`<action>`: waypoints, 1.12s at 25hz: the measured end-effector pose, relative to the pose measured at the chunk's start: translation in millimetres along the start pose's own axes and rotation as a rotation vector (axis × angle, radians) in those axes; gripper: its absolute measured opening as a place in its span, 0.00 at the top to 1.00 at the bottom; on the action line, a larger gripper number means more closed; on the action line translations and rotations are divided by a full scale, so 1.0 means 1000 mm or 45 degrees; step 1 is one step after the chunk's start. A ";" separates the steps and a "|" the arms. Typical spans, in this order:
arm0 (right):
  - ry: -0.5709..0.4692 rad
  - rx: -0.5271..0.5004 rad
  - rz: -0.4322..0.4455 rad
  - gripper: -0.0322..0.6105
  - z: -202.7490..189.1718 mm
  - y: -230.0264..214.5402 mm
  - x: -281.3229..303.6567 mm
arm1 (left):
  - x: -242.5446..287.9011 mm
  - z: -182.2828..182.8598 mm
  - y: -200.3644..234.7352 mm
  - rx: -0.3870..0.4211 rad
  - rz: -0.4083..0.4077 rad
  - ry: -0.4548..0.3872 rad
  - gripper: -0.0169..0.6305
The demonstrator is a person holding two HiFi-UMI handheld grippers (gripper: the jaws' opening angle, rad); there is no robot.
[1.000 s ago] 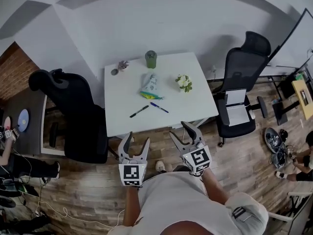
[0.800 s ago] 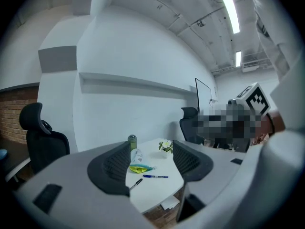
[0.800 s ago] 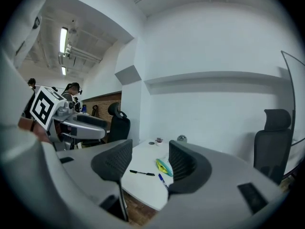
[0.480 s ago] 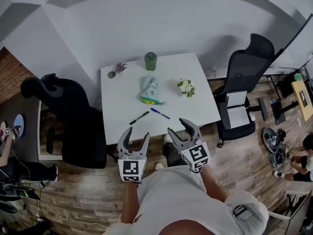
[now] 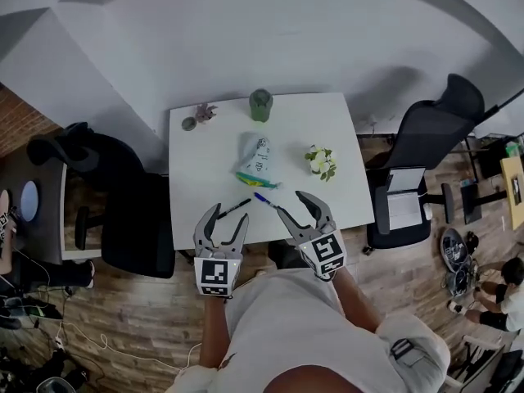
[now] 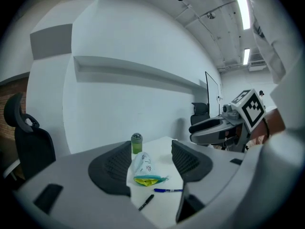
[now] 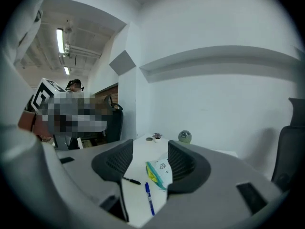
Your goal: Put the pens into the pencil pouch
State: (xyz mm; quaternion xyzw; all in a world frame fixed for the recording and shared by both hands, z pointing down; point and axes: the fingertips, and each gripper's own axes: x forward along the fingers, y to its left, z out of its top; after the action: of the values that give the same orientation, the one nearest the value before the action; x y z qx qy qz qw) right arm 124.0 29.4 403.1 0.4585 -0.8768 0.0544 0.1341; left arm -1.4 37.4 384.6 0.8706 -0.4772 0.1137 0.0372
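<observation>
The left claw (image 5: 229, 215) and right claw (image 5: 292, 205) hang at the near edge of the white desk (image 5: 196, 162), jaws apart and empty; the left's have just been closing slightly. The black pen (image 5: 235, 209) and blue pen (image 5: 264, 199) lie on the desk near the pencil pouch (image 5: 255, 160).

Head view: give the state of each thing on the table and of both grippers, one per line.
pencil pouch, lying down, mouth open
black pen, lying outside pouch
blue pen, lying outside pouch
green bottle, upright, lid on
left gripper, open, fingers just closing slightly, nothing between
right gripper, open, empty
</observation>
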 end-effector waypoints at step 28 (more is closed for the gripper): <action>0.405 -0.052 0.596 0.62 -0.105 0.028 0.126 | 0.068 -0.146 0.050 -0.083 -0.093 0.537 0.71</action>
State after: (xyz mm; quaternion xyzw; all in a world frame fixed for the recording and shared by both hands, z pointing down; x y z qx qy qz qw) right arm 52.4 -31.2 540.5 0.2262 -0.9277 0.1374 0.2631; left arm -31.7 -20.2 539.7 0.8426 -0.4304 0.2766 0.1684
